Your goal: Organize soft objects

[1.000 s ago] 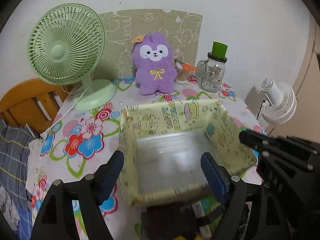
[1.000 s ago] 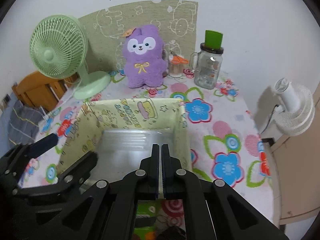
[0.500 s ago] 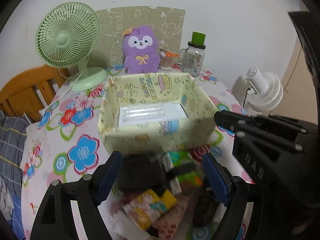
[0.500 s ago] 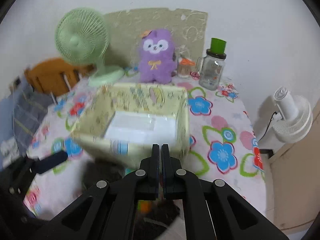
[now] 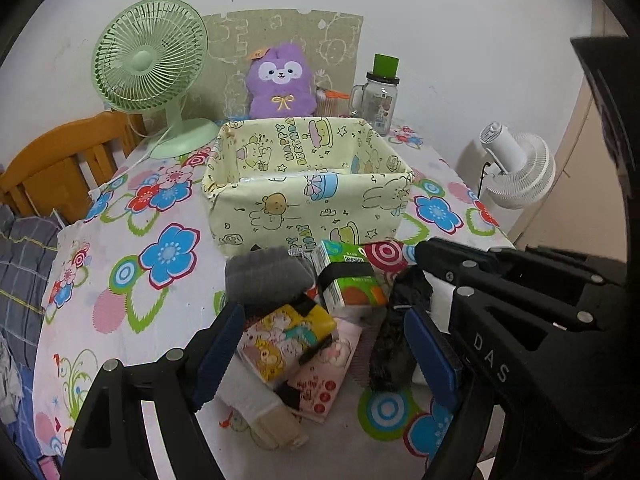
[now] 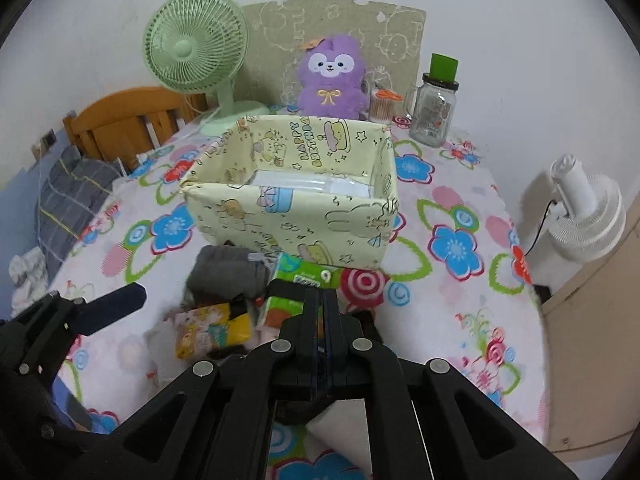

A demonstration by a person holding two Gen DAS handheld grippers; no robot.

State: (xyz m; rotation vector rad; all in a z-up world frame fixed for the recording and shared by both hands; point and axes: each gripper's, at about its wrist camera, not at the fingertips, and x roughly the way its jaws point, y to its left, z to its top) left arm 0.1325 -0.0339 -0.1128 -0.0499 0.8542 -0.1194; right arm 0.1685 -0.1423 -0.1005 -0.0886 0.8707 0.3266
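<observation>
A yellow cartoon-print fabric box (image 5: 308, 188) stands open on the floral table, also in the right wrist view (image 6: 296, 208). In front of it lies a pile: a grey knit roll (image 5: 266, 278), a green tissue pack (image 5: 346, 278), a yellow cartoon tissue pack (image 5: 286, 338), a pink packet (image 5: 324, 376), a black cloth (image 5: 390, 344) and a white sock (image 5: 256, 404). My left gripper (image 5: 326, 356) is open above the pile, around the yellow pack. My right gripper (image 6: 322, 308) is shut and empty, just above the green pack (image 6: 298, 294).
A purple plush (image 5: 280, 84), a green desk fan (image 5: 150, 64), a glass jar with a green lid (image 5: 380, 96) and a small cup stand at the back by the wall. A white fan (image 5: 518, 164) is off the right edge. A wooden chair (image 5: 60, 160) stands left.
Both grippers have pulled back from over the box toward the near edge. The pile of soft things has come into view beneath them. The right gripper stayed shut, the left open.
</observation>
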